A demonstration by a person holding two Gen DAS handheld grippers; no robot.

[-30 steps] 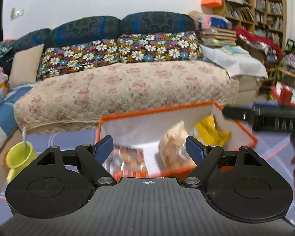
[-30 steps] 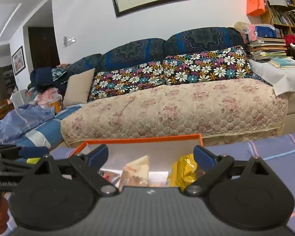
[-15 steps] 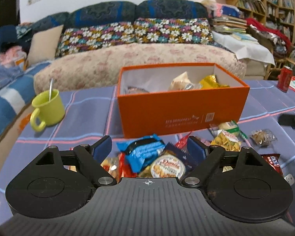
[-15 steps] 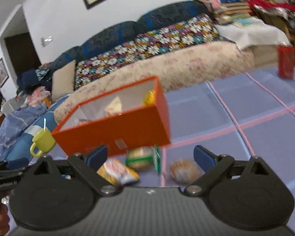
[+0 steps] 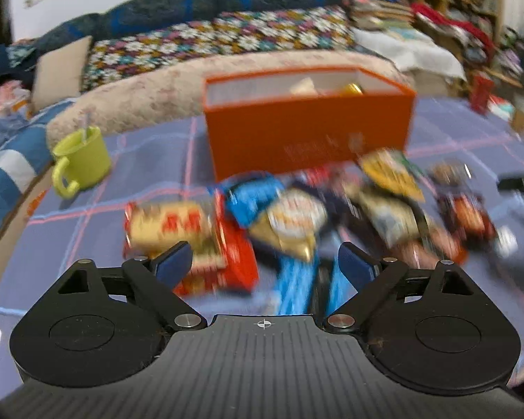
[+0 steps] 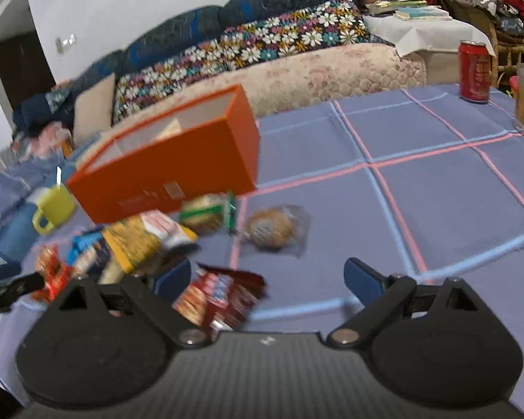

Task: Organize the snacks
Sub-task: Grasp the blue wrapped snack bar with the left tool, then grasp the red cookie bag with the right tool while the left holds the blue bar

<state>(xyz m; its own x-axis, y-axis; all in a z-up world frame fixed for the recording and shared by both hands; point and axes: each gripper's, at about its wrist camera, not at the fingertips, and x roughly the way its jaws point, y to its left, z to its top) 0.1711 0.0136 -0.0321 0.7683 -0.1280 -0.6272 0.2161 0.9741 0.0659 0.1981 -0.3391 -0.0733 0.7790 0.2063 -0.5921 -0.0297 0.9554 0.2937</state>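
Above a purple checked tablecloth (image 6: 419, 188), the left gripper (image 5: 264, 262) hangs with its jaws spread wide and nothing between them, over a blurred heap of snack packets (image 5: 297, 216) lying just in front of an orange box (image 5: 309, 129); a blue wrapper (image 5: 297, 286) and a red-and-gold packet (image 5: 178, 230) sit nearest its fingers; the box stands open-topped with at least 2 packets showing above its rim; a yellow-green mug (image 5: 82, 160) stands well to the box's left; the right gripper (image 6: 267, 274), jaws likewise apart and holding nothing, hovers at the right end of the heap, a dark red packet (image 6: 220, 296) beside its left finger and a clear-wrapped round pastry (image 6: 272, 228) lying apart from the pile; a red can (image 6: 474, 71) stands at the table's far edge, before a sofa (image 6: 297, 76) with flowered cushions.
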